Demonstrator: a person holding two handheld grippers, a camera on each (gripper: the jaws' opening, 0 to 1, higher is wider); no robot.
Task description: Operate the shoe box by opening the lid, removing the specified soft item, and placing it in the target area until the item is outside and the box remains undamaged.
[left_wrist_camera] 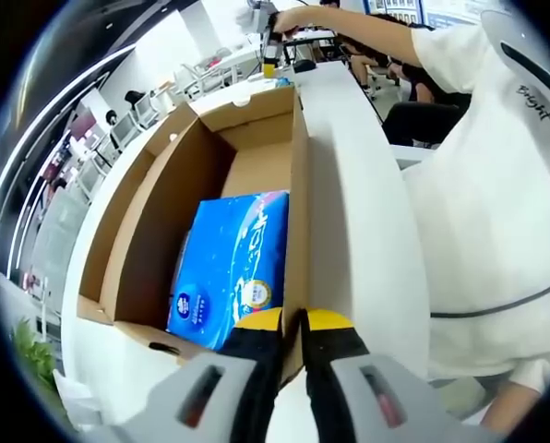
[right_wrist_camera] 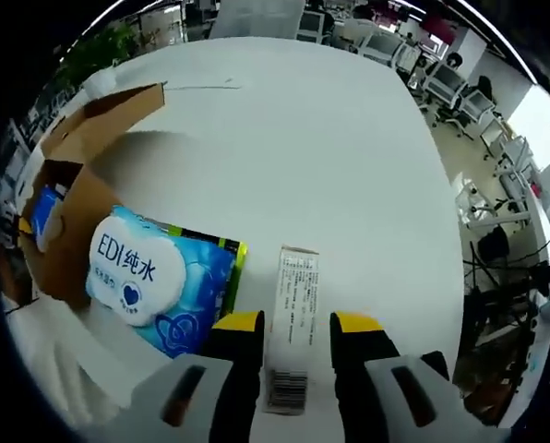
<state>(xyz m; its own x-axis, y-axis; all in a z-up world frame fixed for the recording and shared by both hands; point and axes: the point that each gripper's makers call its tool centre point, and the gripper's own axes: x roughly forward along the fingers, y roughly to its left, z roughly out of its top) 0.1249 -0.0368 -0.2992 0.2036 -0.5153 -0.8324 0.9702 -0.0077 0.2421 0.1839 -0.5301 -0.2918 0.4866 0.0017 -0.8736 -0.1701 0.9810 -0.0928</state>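
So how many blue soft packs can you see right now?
2. One blue pack lies inside the open cardboard box, by the left gripper. The other blue pack lies on the white table beside the box. More could be hidden.

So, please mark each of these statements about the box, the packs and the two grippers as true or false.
1. The cardboard box is open. True.
2. A blue pack lies inside the box. True.
3. The left gripper is wide open, away from the box. False: its jaws are pinched on the box's side wall.
4. The blue wipes pack lies on the white table, outside the box. True.
5. The right gripper is shut on the wipes pack. False: its jaws stand open over a small white carton.
6. The small white carton stands upright. False: it lies flat on the table.
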